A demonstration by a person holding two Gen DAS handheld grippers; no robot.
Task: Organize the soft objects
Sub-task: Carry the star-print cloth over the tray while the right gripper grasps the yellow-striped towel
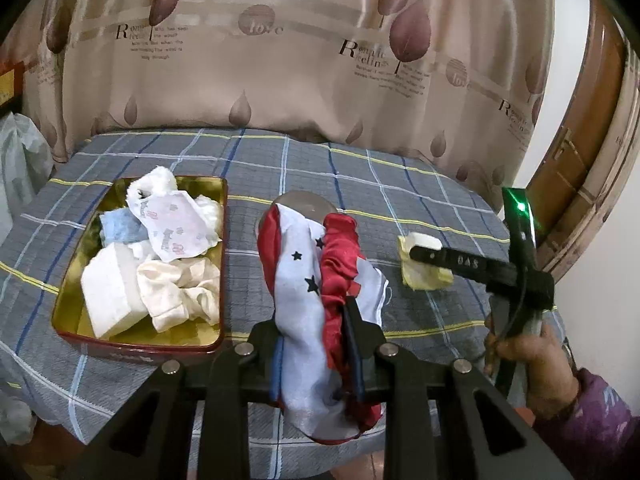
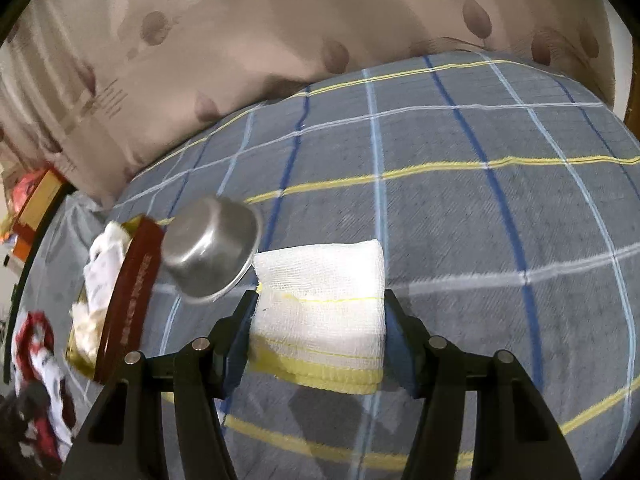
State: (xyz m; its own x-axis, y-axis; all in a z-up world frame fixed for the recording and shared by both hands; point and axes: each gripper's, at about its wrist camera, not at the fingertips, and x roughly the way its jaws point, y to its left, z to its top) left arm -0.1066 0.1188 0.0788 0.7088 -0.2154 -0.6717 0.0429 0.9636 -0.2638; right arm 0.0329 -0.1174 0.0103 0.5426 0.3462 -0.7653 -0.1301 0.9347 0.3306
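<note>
Soft indoor light, sheen on the curtain (image 1: 280, 60) at the top, strong fisheye bending with dark corners, motion blur across the right wrist view, mostly its left.

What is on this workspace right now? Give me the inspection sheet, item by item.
Surface: plaid cloth, grey with blue, white and yellow lines.
Job's things: tin holding white, cream and blue soft pieces; red, white and starred cloth; folded white and yellow cloth.
Clutter: steel bowl, tipped, beside the tin.
Grippers: left gripper clamps the starred cloth; right gripper grips the folded cloth.
Cables: nothing seen.
Surroundings: printed curtain behind; wooden door on the right; plastic bag at left.
</note>
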